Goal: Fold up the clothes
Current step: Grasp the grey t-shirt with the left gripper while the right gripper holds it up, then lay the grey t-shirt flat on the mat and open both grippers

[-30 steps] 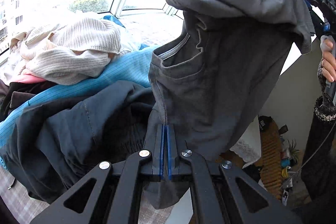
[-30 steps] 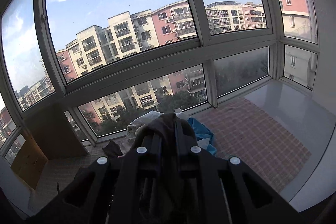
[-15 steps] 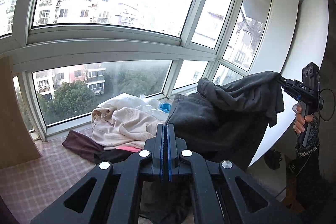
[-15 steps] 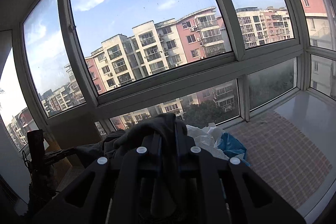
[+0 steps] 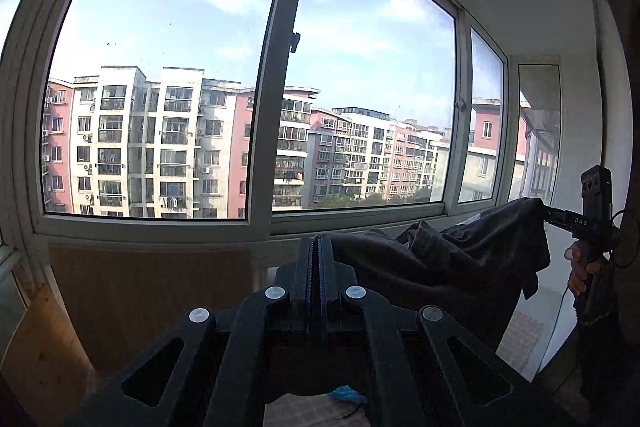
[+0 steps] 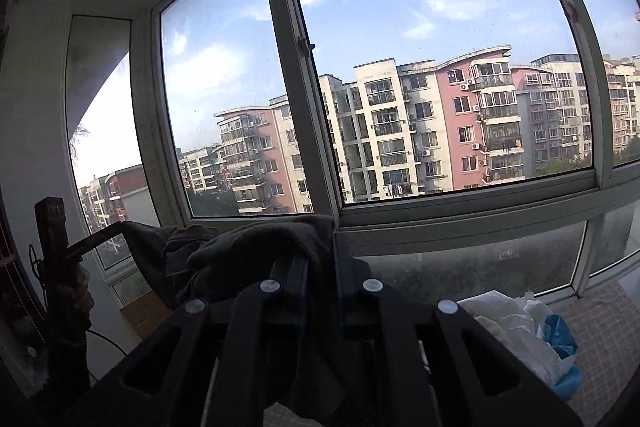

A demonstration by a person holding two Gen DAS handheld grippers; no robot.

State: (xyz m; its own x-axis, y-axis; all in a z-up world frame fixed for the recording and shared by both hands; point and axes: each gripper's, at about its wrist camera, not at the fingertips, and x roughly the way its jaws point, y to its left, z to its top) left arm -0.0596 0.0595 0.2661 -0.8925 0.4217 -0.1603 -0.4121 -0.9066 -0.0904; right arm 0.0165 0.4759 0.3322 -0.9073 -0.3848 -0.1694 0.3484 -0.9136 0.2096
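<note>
Dark garment [image 5: 440, 267] pinched taut by left tongs [image 5: 316, 247], right tongs [image 6: 320, 259] | window [image 5: 280, 87] beyond | laundry pile [image 6: 520, 323] below

Dark grey garment [image 5: 448, 267] hangs stretched, rumpled, seemingly a shirt.

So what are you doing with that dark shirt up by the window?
A person is holding a claw in each hand, and both are clamped on the same dark grey garment. The left claw pinches one edge, and the right claw grips the other end, so the cloth hangs stretched between them in the air in front of the big window. Nothing is folded yet. A pile of other clothes waits below on the right.
</note>
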